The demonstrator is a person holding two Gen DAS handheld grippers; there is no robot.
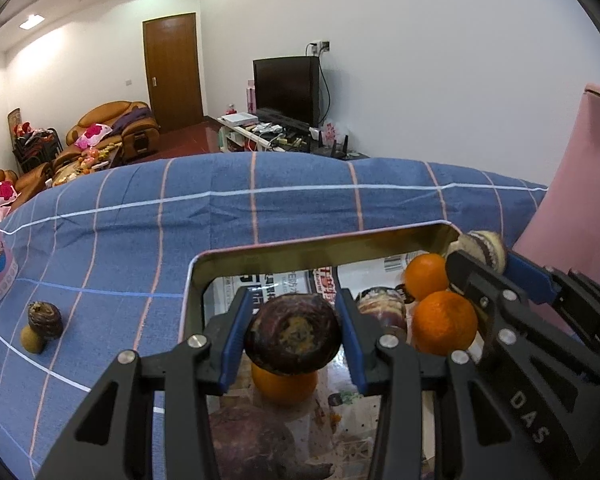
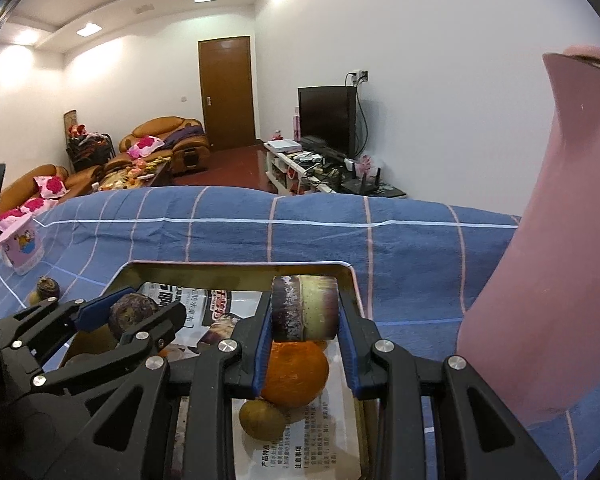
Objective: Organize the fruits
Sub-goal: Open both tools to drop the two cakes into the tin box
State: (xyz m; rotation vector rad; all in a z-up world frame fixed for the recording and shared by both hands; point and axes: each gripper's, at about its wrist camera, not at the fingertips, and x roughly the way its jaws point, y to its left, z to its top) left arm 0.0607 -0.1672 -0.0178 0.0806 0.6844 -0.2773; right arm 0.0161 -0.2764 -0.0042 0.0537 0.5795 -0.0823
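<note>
- Left tool (image 1: 292,334) clamped on dark purple-brown round water chestnut (image 1: 293,334), above gold-walled rectangular metal tin (image 1: 198,280) on blue plaid-clothed surface (image 1: 140,220).
- Right tool (image 2: 304,308) gripping purple-and-yellow sugarcane segment (image 2: 305,307) over tin.
- Left view only: three oranges (image 1: 444,322) and a loose chestnut pair (image 1: 44,320) on the cloth.
- Right view only: yellow-green round fruit (image 2: 262,420) under an orange.

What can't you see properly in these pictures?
- Left wrist view: the orange is half hidden under the dark round fruit held in the left gripper.
- Left wrist view: the purple lump is cut off by the bottom edge and the gripper's frame.
- Right wrist view: the tray floor is mostly hidden by both grippers.
- Both views: the newspaper print is too small to read.
</note>
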